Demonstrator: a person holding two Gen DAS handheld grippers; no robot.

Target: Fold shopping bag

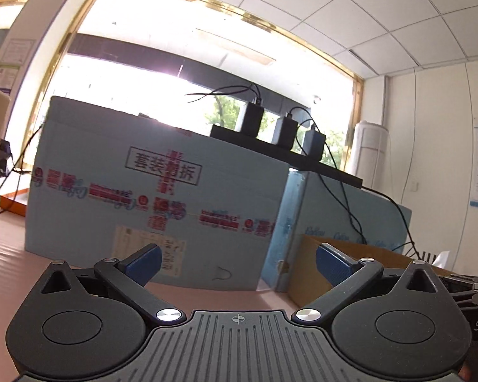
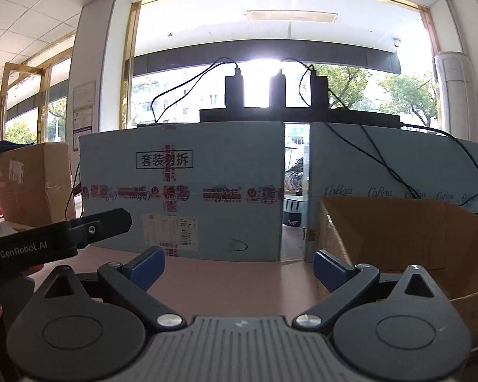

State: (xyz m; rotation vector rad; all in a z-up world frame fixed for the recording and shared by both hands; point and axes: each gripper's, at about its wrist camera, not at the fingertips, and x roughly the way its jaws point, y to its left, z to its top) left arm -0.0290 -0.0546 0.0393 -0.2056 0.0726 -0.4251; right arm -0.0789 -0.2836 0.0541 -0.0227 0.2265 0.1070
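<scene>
No shopping bag shows in either view. My left gripper [image 1: 237, 262] is open and empty, held above the pink table [image 1: 207, 296] and aimed at a large blue carton [image 1: 156, 191]. My right gripper [image 2: 239, 269] is open and empty too, facing the same blue carton [image 2: 181, 187]. The body of the left gripper [image 2: 57, 238] shows at the left of the right wrist view, marked GenRobot.AI.
A second blue carton [image 2: 398, 165] stands to the right of the first, with a gap between them. An open brown cardboard box [image 2: 408, 248] sits at the right front. Black chargers with cables [image 2: 280, 92] rest on top of the cartons. Another brown box [image 2: 32, 184] stands at the left.
</scene>
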